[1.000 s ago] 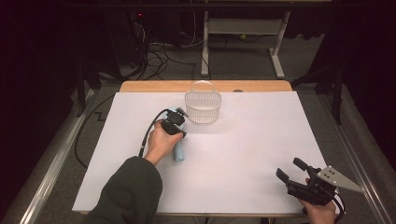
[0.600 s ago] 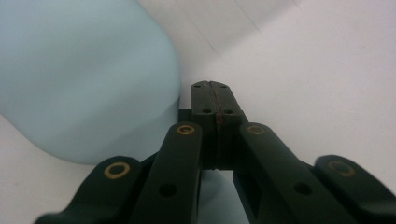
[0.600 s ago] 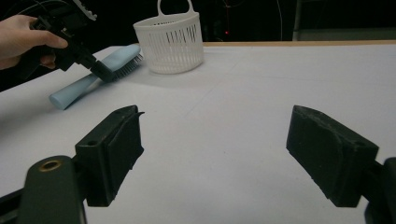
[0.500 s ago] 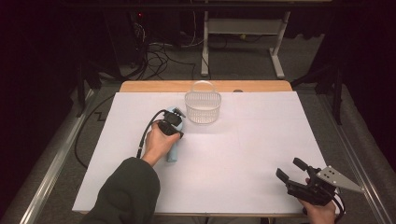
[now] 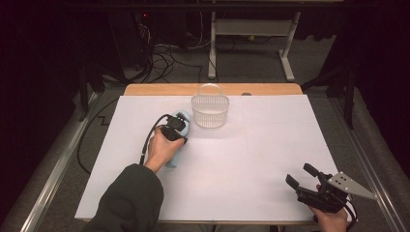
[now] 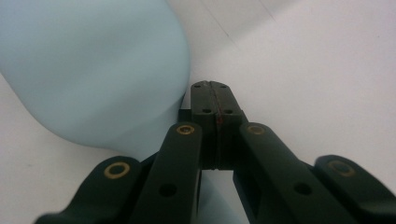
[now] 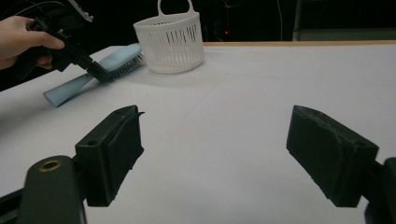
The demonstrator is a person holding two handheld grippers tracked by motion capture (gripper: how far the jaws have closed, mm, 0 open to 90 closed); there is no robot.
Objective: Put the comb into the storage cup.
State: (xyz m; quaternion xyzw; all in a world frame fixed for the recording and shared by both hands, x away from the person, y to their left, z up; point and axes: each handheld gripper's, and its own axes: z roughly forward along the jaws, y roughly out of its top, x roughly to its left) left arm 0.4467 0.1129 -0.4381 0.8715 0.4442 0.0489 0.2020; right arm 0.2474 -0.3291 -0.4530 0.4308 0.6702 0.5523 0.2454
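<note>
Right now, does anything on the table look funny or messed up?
Nothing is spilled or broken. The blue hairbrush lies flat beside the white basket, not in it, and the left gripper is shut next to it, holding nothing.

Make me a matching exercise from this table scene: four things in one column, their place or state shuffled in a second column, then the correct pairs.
Things:
1. left gripper
2. right gripper
3. hairbrush
4. basket

Place or state:
A. white, upright near the far edge of the table
B. jaws wide apart, nothing between them
C. light blue, lying flat beside the basket
D. jaws pressed together, resting against the brush

Pairs: 1-D, 2-B, 3-C, 4-A
</note>
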